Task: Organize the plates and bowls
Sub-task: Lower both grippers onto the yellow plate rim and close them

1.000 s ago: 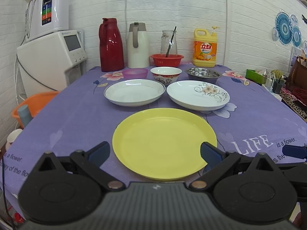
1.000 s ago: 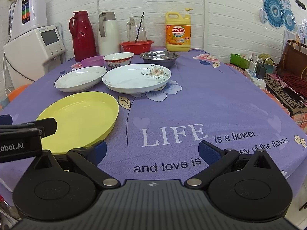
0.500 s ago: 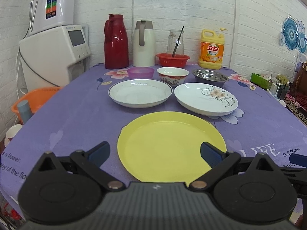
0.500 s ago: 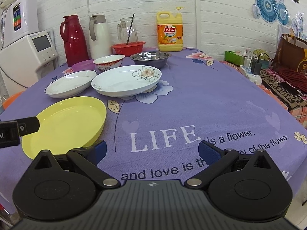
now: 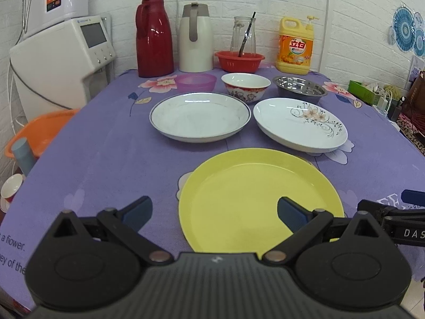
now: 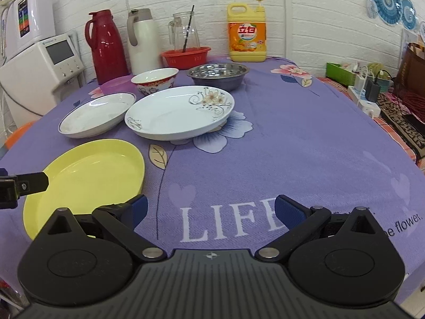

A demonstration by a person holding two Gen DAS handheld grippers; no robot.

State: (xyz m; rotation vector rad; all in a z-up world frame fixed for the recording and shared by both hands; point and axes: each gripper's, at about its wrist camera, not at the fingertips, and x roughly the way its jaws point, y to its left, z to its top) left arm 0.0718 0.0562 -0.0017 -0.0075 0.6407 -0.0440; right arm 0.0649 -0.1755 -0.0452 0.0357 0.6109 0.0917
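Observation:
A yellow plate [image 5: 260, 196] lies nearest on the purple tablecloth, also in the right wrist view [image 6: 87, 175]. Behind it lie a white blue-rimmed plate [image 5: 199, 117] and a white flowered plate [image 5: 300, 125]. Farther back stand a purple bowl [image 5: 195, 81], a red-patterned bowl [image 5: 245, 85] and a steel bowl [image 5: 300, 87]. My left gripper [image 5: 213, 212] is open and empty, over the yellow plate's near left edge. My right gripper [image 6: 209, 210] is open and empty, over bare cloth right of the yellow plate.
At the back stand a red thermos [image 5: 154, 37], a white thermos [image 5: 195, 37], a red basket [image 5: 239, 59] with a glass jug, and a yellow detergent bottle [image 5: 294, 46]. A white appliance [image 5: 61, 61] and an orange basin [image 5: 39, 130] are left of the table.
Both grippers have moved forward over the table and the left one shifted left, so the yellow plate sits more to the right in its view. Both stay open.

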